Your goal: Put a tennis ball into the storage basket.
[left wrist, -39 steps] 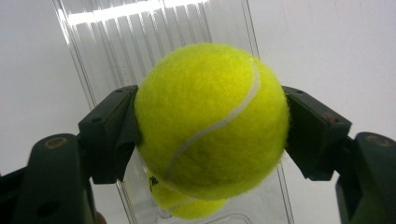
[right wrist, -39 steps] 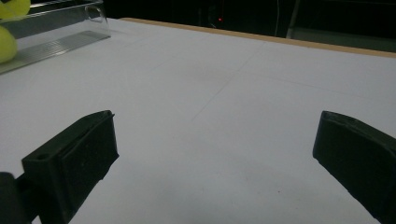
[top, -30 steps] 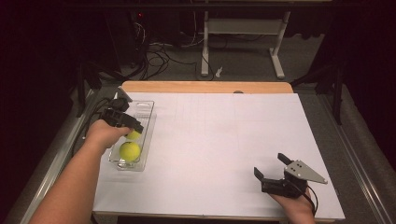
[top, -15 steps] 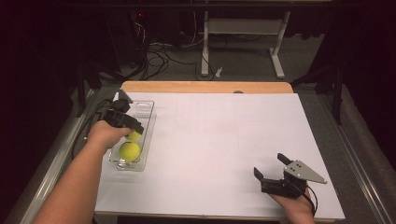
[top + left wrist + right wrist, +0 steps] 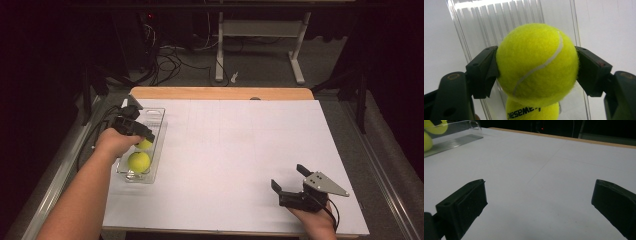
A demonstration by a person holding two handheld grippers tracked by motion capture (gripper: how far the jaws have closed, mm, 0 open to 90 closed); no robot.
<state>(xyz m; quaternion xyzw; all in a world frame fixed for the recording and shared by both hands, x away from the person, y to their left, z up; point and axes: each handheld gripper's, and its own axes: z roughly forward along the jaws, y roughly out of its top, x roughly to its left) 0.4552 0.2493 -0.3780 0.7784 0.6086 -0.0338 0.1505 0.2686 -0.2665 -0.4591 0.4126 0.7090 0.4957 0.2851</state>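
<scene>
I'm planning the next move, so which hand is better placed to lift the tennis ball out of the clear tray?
Left. The left tool is already shut on the upper tennis ball over the clear tray. The right tool sits open on the far side of the table.

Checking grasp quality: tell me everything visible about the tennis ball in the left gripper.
The tennis ball is bright yellow-green felt, fuzzy, with a white curved seam across its front. The left gripper is shut on it, a black pad pressing each side at about mid-height. It sits over the clear ribbed plastic tray at the table's left side, directly above a second ball bearing black lettering. Whether the two balls touch is unclear.
</scene>
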